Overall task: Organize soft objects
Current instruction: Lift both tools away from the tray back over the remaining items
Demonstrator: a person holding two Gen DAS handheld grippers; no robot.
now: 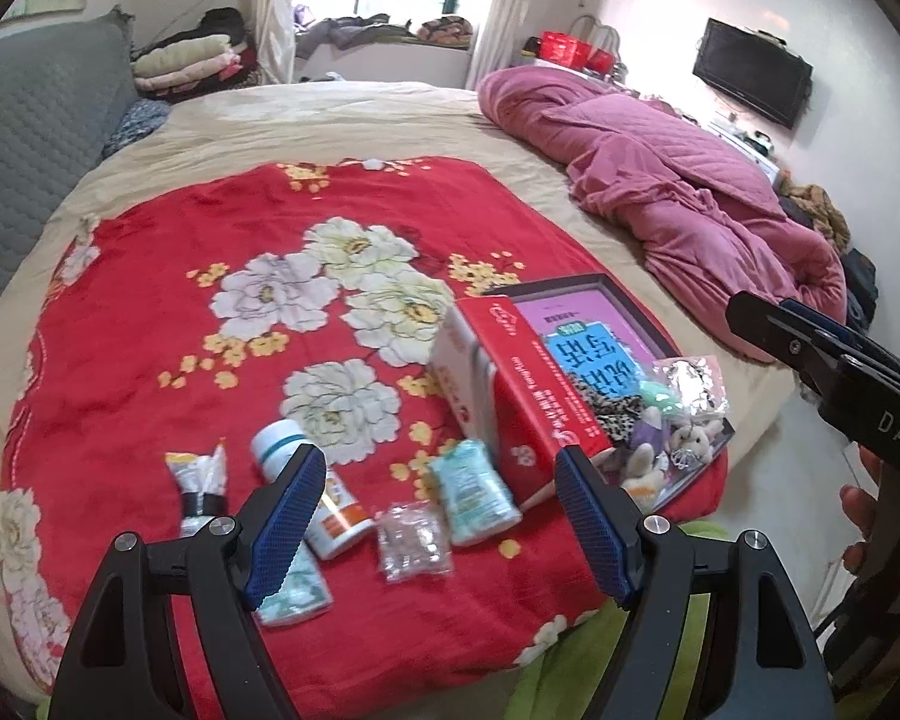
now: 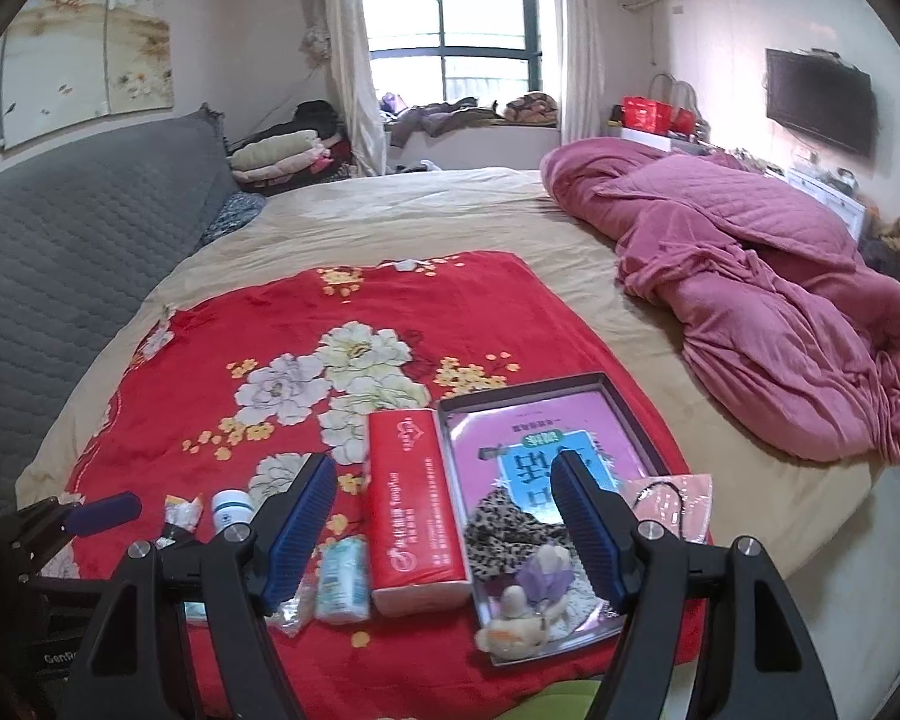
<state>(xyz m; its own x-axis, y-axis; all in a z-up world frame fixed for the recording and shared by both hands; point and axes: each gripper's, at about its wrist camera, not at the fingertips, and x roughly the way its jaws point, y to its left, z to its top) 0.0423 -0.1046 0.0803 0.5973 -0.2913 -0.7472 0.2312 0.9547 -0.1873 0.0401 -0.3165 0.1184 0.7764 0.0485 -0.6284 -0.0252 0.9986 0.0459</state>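
The left gripper's [image 1: 438, 519] left finger [image 1: 285, 516] covers the middle of a white bottle [image 1: 279, 438] and part of a pale green packet [image 1: 294, 591]. The red tissue pack [image 1: 534, 384] hides the near left edge of the tray [image 1: 576, 285]. In the right wrist view a blue finger [image 2: 588, 531] hides part of the tray's printed card [image 2: 528, 450], and the small plush toys [image 2: 528, 612] are blurred, their shapes unclear
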